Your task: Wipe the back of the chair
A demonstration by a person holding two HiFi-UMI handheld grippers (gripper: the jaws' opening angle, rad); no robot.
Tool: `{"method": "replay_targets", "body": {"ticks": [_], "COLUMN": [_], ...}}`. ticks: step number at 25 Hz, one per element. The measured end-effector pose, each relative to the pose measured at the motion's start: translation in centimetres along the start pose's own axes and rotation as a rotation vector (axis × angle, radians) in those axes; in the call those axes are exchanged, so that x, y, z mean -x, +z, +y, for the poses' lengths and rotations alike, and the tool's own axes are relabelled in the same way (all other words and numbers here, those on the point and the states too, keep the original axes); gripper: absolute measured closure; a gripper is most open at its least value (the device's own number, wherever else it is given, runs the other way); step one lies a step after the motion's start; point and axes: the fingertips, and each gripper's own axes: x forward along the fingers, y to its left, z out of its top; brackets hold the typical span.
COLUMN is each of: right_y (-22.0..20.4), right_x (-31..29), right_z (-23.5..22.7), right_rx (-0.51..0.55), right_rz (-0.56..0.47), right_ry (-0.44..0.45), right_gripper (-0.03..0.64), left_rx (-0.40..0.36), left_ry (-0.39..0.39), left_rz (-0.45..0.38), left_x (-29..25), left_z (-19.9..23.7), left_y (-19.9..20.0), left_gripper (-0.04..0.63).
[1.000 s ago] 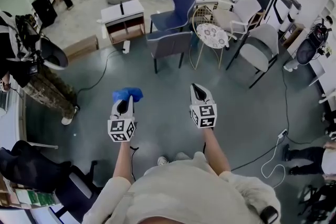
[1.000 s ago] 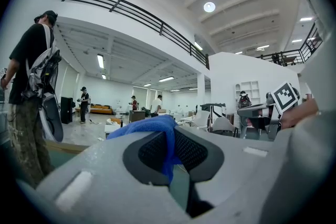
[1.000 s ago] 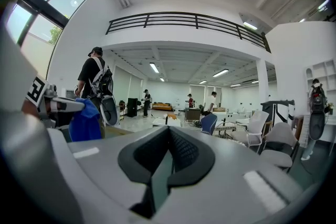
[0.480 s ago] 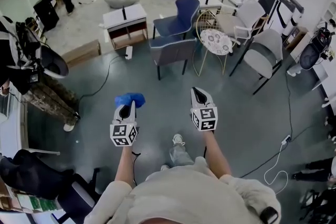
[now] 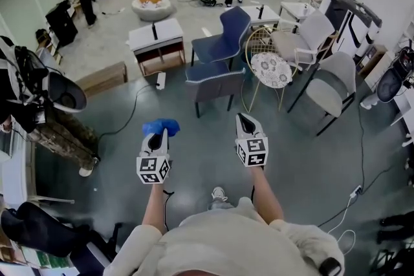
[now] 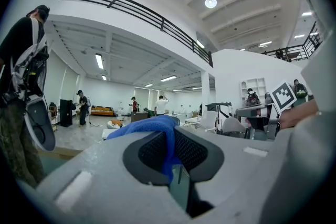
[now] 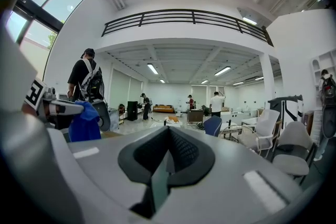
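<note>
Cloth (image 5: 162, 125), blue, is clamped in my left gripper's (image 5: 157, 131) fingers, hiding their tips from above; my right gripper's (image 5: 243, 118) fingers are together, empty. Grey chair (image 5: 215, 83) stands far ahead, well apart, back toward me.

The person is wearing a pale beige short-sleeved top (image 5: 226, 245) (the sleeves are ending above the elbows) and a light-coloured shoe (image 5: 218, 193). The left gripper (image 5: 156, 134) and the right gripper (image 5: 241, 117) are showing matching pale grey moulded shells that are tapering toward the jaws. Each one is carrying a white cube (image 5: 152, 169) with black square markers at its rear end. In the gripper views, the jaws are showing dark pads (image 7: 181, 152) with a fine ribbed texture, set into smooth grey housing. A thin dark cable (image 5: 164, 194) is trailing beneath the left gripper's cube.
</note>
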Motion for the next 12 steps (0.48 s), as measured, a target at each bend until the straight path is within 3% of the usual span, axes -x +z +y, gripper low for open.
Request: {"method": "replay_targets", "body": {"ticks": [12], "right_y": [0.5], "right_x": [-7.8], "right_z": [-7.5], "right_rx": [-0.003], "right_rz": [0.003], "right_ry": [0.049], "right_gripper": [0.617], "left_rx": [0.004], "left_ry": [0.027], "left_rz": [0.002], "left_x": [-11.2], "left_z": [-1.2], "left_y": [1.3], "left_gripper": [0.563]}}
